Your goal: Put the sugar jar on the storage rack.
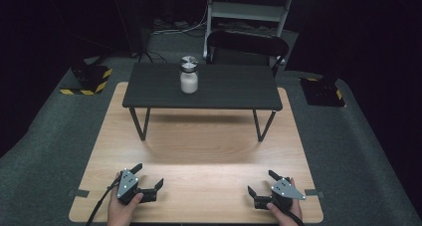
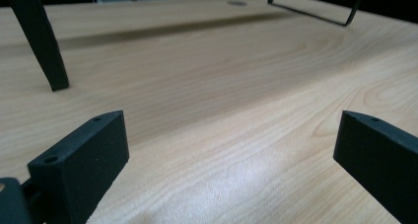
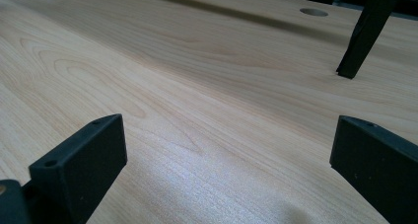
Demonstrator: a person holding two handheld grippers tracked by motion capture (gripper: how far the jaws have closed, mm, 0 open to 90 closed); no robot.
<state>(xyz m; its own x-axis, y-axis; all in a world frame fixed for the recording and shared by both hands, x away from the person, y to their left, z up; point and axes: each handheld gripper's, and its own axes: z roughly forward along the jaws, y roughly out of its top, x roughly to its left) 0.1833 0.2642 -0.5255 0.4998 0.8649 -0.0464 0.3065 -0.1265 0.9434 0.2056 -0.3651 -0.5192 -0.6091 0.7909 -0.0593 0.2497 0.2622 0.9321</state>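
A small black table (image 1: 239, 89) is standing on the far half of the light wooden tabletop (image 1: 199, 156), its thin legs (image 2: 42, 41) rising ahead of both grippers. On it, left of centre, a white jar (image 1: 189, 75) with a silver lid is sitting upright, well apart from both grippers. A black chair (image 1: 247, 46) is standing behind. The left gripper (image 1: 148, 179) and right gripper (image 1: 260, 182) are resting near the tabletop's near edge, jaws spread wide and gripping nothing.
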